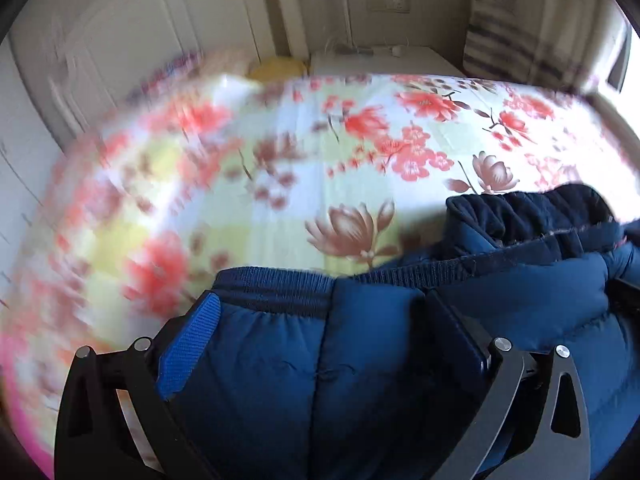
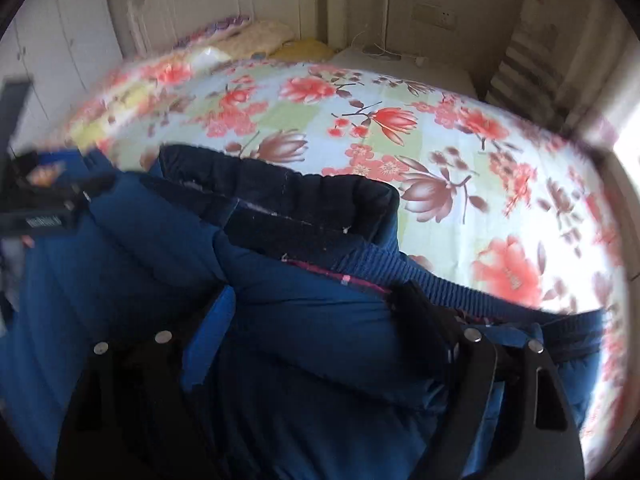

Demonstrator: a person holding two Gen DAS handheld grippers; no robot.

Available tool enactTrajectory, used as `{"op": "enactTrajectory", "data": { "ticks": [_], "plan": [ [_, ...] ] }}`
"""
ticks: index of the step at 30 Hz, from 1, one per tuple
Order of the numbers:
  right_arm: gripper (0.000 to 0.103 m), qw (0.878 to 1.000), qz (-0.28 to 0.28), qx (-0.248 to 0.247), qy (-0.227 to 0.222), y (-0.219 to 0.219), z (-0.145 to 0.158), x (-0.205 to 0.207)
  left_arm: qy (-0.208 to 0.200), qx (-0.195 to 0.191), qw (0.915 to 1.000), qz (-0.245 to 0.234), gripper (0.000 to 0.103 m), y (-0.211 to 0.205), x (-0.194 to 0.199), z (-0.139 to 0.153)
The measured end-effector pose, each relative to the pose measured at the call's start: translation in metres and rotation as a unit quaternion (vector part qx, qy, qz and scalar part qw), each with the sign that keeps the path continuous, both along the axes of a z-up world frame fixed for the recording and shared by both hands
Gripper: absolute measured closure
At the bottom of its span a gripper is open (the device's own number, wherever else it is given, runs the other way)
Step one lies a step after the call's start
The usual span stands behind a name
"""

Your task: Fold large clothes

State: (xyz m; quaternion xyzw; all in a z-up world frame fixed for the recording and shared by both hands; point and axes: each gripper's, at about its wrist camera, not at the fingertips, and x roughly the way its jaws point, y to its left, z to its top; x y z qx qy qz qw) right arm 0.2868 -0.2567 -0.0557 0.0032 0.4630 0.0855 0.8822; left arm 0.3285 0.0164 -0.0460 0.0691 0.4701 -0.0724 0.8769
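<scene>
The navy padded jacket [image 1: 312, 360] is bunched between both widely spread tongs [image 1: 320, 320] [image 2: 316, 312]; whether it is pinched cannot be told. It should be laid flat on the bed [image 1: 280, 168].

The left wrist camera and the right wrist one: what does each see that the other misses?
Only the left view shows the left gripper clamped on the blue padded jacket, fabric filling its jaws. Only the right view shows the right gripper around the jacket's ribbed hem, plus the other gripper's body at the left edge. Both share the jacket's dark collar, the floral bedspread and the wall socket.
</scene>
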Motion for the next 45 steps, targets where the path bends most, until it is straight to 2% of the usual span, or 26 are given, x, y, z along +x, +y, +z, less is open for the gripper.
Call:
{"op": "enactTrajectory", "data": {
  "ticks": [2,9,13,16,18,21,24,26,27,28,29,31,35,37,39,42,45],
  "plan": [
    [0.02,1.0,0.001,-0.006,0.0,0.003,-0.002,0.0,-0.002,-0.015,0.9999,0.007,0.004,0.006,0.001,-0.001],
    [0.02,1.0,0.003,-0.019,-0.004,0.011,-0.006,0.0,-0.01,-0.008,0.9999,0.005,0.004,0.003,-0.003,-0.003],
    [0.018,1.0,0.006,-0.01,-0.004,0.011,-0.008,0.004,-0.01,-0.007,0.9999,0.005,0.004,0.003,-0.003,-0.003],
    [0.018,1.0,0.009,0.013,0.004,0.004,0.0,0.004,0.006,0.01,0.9999,0.003,0.004,-0.001,0.003,0.001],
    [0.018,1.0,0.001,0.016,-0.009,0.0,0.016,-0.005,0.001,0.02,0.9998,0.005,0.004,-0.005,0.001,0.015],
    [0.018,0.999,0.002,0.006,-0.037,-0.004,0.041,-0.025,-0.04,-0.009,0.9991,-0.013,0.004,-0.019,-0.019,0.051],
    [0.015,0.998,-0.026,-0.046,-0.043,-0.016,0.049,-0.036,-0.07,-0.004,0.9958,-0.058,0.004,-0.057,-0.039,0.07],
    [0.015,0.997,-0.048,-0.066,-0.017,-0.03,0.031,-0.032,-0.079,0.027,0.9925,-0.089,0.004,-0.088,-0.049,0.064],
    [0.015,0.996,-0.056,-0.07,-0.002,-0.037,0.018,-0.03,-0.073,0.049,0.991,-0.1,0.004,-0.103,-0.051,0.05],
    [0.013,0.997,-0.056,-0.052,0.008,-0.045,0.002,-0.028,-0.059,0.069,0.9903,-0.106,0.004,-0.114,-0.049,0.03],
    [0.012,0.998,-0.061,-0.015,-0.005,-0.055,-0.001,-0.03,-0.036,0.081,0.9903,-0.107,0.004,-0.122,-0.045,0.005],
    [0.012,0.998,-0.065,0.004,-0.008,-0.062,0.001,-0.032,-0.043,0.048,0.9934,-0.095,0.004,-0.113,-0.043,-0.001],
    [0.012,0.998,-0.061,-0.012,-0.011,-0.059,-0.001,-0.033,-0.018,0.002,0.9954,-0.094,0.004,-0.097,-0.035,-0.003],
    [0.011,0.998,-0.058,-0.009,-0.006,-0.058,0.001,-0.034,-0.013,-0.01,0.9965,-0.082,0.004,-0.088,-0.036,0.005],
    [0.013,0.997,-0.068,-0.043,-0.008,-0.048,0.011,-0.04,-0.03,-0.02,0.9966,-0.074,0.004,-0.075,-0.048,0.023],
    [0.012,0.995,-0.045,-0.08,-0.038,-0.021,0.034,-0.063,-0.093,0.02,0.9931,-0.068,0.004,-0.053,-0.076,0.058],
    [0.007,0.995,-0.002,-0.074,-0.065,0.009,0.05,-0.084,-0.103,0.043,0.9931,-0.036,0.004,-0.019,-0.087,0.062]
  ]
}}
